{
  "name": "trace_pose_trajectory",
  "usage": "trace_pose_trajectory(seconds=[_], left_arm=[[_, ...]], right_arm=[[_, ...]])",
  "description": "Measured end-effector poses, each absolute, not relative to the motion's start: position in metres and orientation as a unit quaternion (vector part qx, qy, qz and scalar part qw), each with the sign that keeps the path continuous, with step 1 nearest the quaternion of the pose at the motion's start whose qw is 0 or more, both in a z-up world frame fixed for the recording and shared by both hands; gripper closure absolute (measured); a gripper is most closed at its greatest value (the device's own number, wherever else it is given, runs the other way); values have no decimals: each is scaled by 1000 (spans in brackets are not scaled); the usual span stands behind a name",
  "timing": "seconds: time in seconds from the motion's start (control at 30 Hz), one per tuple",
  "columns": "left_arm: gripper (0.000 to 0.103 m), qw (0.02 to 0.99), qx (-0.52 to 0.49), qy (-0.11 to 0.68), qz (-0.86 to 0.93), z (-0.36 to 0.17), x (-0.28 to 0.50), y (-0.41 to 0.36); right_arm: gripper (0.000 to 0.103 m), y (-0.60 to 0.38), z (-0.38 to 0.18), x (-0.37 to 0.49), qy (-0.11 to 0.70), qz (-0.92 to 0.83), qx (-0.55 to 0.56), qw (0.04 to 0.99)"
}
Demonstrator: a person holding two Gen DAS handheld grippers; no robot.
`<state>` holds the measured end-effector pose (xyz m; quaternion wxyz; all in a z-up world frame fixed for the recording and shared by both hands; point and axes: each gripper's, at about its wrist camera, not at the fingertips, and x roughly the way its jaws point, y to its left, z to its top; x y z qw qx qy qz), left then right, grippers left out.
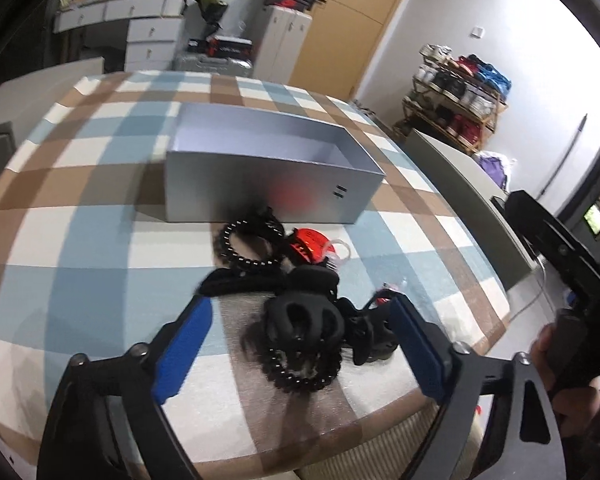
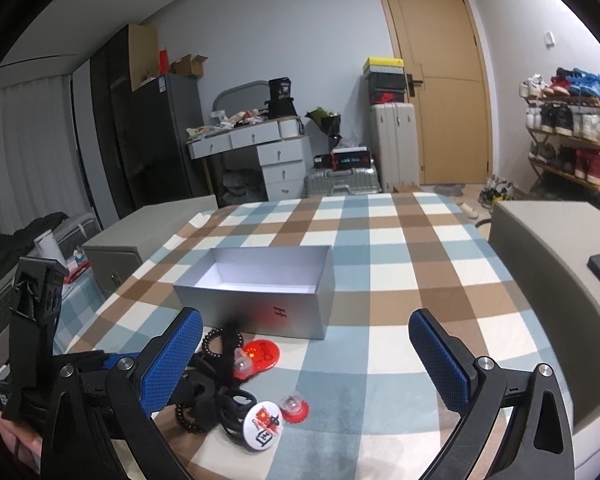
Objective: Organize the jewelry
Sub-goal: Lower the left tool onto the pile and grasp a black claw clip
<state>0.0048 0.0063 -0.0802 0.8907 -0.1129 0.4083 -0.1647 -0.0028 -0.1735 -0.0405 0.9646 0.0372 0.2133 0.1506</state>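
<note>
An open silver box stands on the checked tablecloth, its inside bare white. In front of it lies a heap of jewelry: a black claw clip, black bead bracelets, a red badge, a white badge and a small red piece with a clear dome. My left gripper is open and angled down, with the claw clip between its blue pads but not pressed. My right gripper hovers open to the right of the heap, holding nothing.
The heap sits close to the table's near edge. Grey padded blocks flank the table. A hand grips the right tool at the frame's right. Behind are a desk, suitcases, a door and a shoe rack.
</note>
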Motion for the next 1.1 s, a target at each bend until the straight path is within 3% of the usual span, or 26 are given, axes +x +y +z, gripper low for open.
trace_pose_trajectory(seconds=[0.1, 0.17, 0.23, 0.27, 0.4, 1.1], left_arm=[[31, 881, -121, 417, -189, -83, 9, 5], [48, 870, -131, 431, -200, -89, 13, 6], [56, 860, -143, 443, -207, -92, 17, 9], [65, 857, -148, 449, -207, -94, 20, 11], [75, 845, -174, 456, -219, -97, 23, 21], [75, 867, -123, 428, -223, -86, 17, 23]], right_arm=[[0, -175, -47, 3, 224, 154, 44, 961], [0, -176, -51, 6, 231, 158, 46, 959], [0, -176, -55, 9, 237, 162, 50, 957], [0, -176, -56, 10, 240, 165, 51, 955], [0, -175, -60, 12, 247, 174, 52, 952], [0, -146, -101, -4, 328, 253, 25, 910]])
